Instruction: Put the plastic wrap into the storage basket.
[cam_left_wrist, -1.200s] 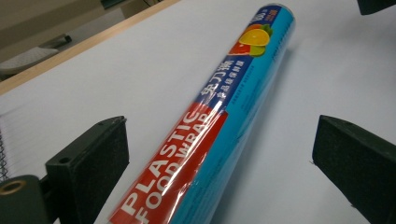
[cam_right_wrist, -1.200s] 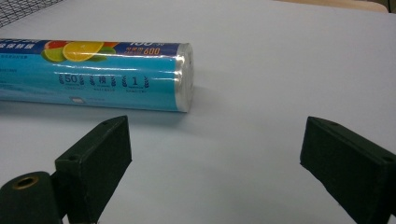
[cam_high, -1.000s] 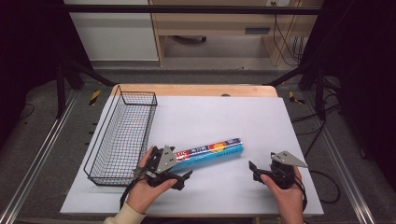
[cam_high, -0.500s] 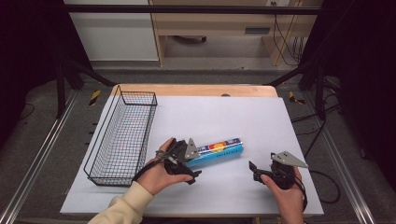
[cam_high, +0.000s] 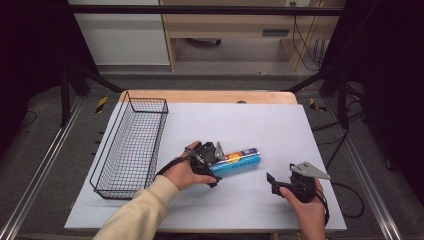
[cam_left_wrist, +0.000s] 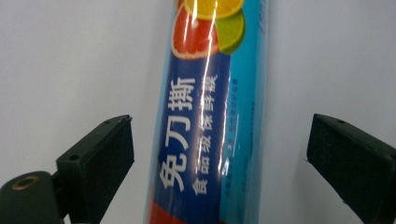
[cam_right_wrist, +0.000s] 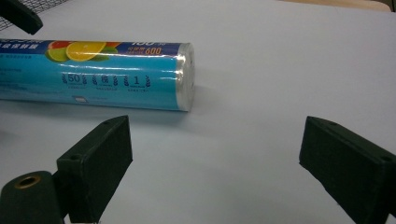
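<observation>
Between the left gripper's (cam_left_wrist: 219, 163) parted jaws lies a "免刀撕" cling-film roll (cam_left_wrist: 212, 121).

The roll (cam_high: 239, 161) lies on the table (cam_high: 260, 125), right of the wire basket (cam_high: 131, 145). The left gripper (cam_high: 212, 159) sits over its left end, apparently straddling it; the right gripper (cam_high: 274, 181) lies well apart, right.

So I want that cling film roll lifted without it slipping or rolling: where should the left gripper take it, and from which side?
Grip the cling film roll across its round body, near the left end where the left gripper already straddles it, jaws open either side. Come from above: it lies flat on the table, so only its curved sides are free to pinch. The glossy wrap may be slippery.
</observation>
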